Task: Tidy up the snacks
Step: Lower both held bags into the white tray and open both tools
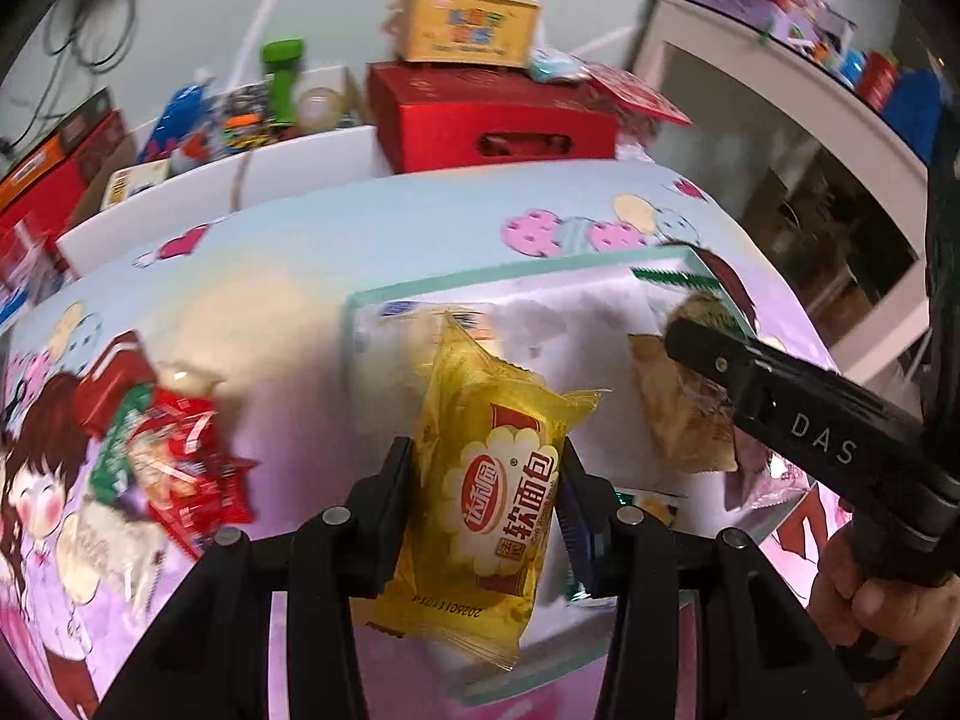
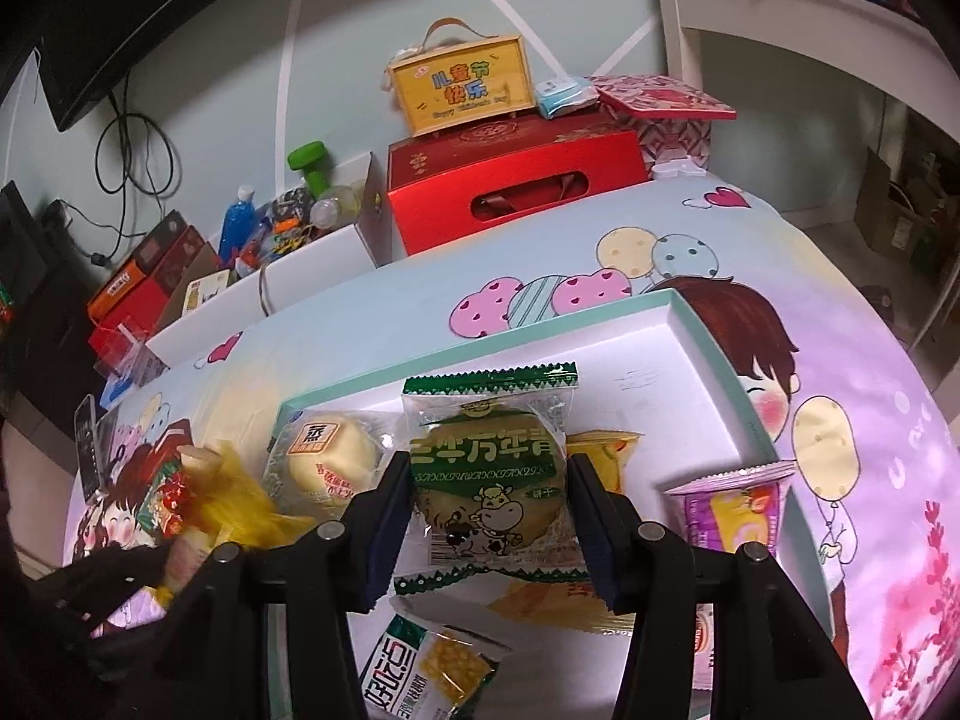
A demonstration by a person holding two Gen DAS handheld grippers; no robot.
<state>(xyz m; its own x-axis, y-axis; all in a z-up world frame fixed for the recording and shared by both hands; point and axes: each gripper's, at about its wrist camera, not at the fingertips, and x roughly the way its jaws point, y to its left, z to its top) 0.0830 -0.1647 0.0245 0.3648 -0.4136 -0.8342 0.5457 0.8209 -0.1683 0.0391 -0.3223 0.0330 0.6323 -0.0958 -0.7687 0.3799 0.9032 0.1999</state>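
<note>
My left gripper [image 1: 486, 480] holds a yellow soft-bread packet [image 1: 492, 492]: its two fingers [image 1: 393, 504] press on the packet's sides, and the packet hangs tilted, its top corner leaning away over the shallow white tray [image 1: 516, 291] with the teal rim. My right gripper [image 2: 489, 495] is clamped on a clear, green-edged biscuit packet [image 2: 489, 462] printed with a small cow, fingers [image 2: 591, 516] pinching it from both sides above the same tray [image 2: 678, 324]. In the left wrist view my right gripper [image 1: 690, 330] reaches in from the right over the tray, though its packet shows there only as a blur, and my hand [image 1: 882, 600] grips its handle at the lower right edge. Inside the tray, in the right wrist view, a steamed-bun packet [image 2: 327, 456] lies near the left wall, a purple-wrapped snack [image 2: 732, 510] rests against the right wall, and a green and white corn snack bag [image 2: 420, 672] lies at the near end below the biscuit packet. More yellow wrappers lie under the biscuit packet; I cannot tell what they are. To the left of the tray, a loose heap of red and green snack packets [image 1: 174, 456] lies on the cartoon-printed surface [image 1: 360, 228]. Beyond it stand a red gift box [image 2: 516, 192] with a yellow handled box [image 2: 462, 90] on top.
</note>
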